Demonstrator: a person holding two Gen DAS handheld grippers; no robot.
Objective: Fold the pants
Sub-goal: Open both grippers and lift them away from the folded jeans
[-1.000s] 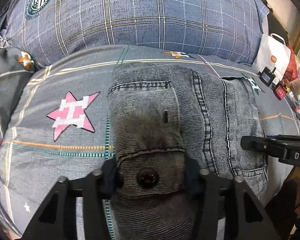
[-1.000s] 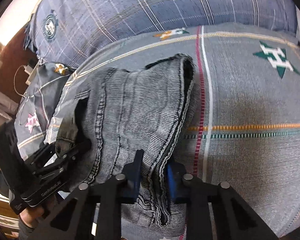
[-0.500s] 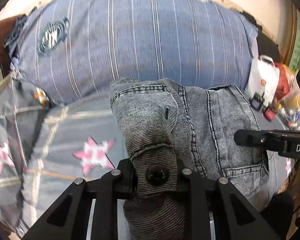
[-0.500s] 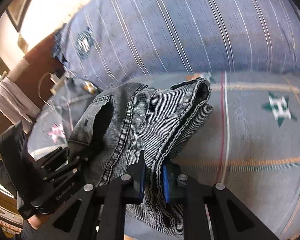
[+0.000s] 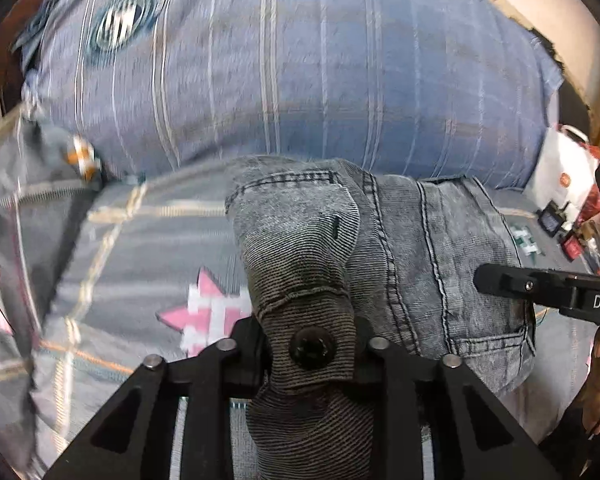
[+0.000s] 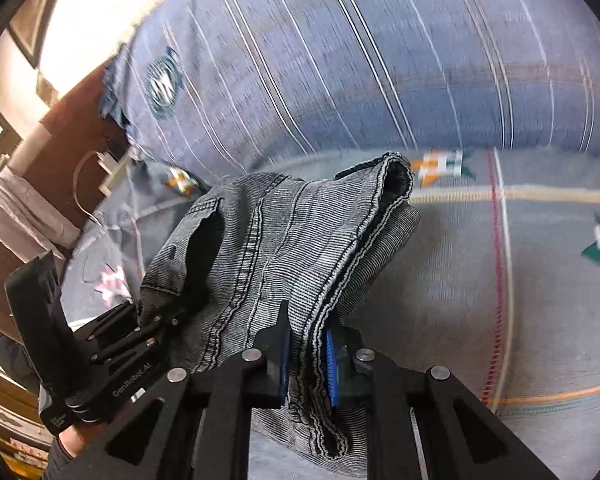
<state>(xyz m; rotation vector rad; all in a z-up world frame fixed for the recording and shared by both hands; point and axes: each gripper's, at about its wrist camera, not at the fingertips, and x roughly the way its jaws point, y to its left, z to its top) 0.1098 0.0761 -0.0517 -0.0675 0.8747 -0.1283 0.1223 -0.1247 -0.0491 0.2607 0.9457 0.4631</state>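
Observation:
The grey denim pants (image 5: 399, 248) are folded into a thick bundle and held up above the bed. My left gripper (image 5: 309, 350) is shut on the waistband end, with the black button between the fingers. My right gripper (image 6: 305, 356) is shut on the stitched side edge of the pants (image 6: 284, 248); its blue pads pinch the seam. The right gripper also shows in the left wrist view (image 5: 539, 288) at the right, and the left gripper shows in the right wrist view (image 6: 112, 344) at lower left.
A grey bedspread (image 6: 499, 280) with star prints lies under the pants. A big blue striped pillow (image 5: 284, 80) fills the back. A white paper bag (image 5: 559, 176) and small items sit at the far right. A wooden bedside unit (image 6: 28, 208) stands at the left.
Both grippers have lifted the pants bundle off the bedspread and carried it up and toward the pillow. Both grips have stayed shut.

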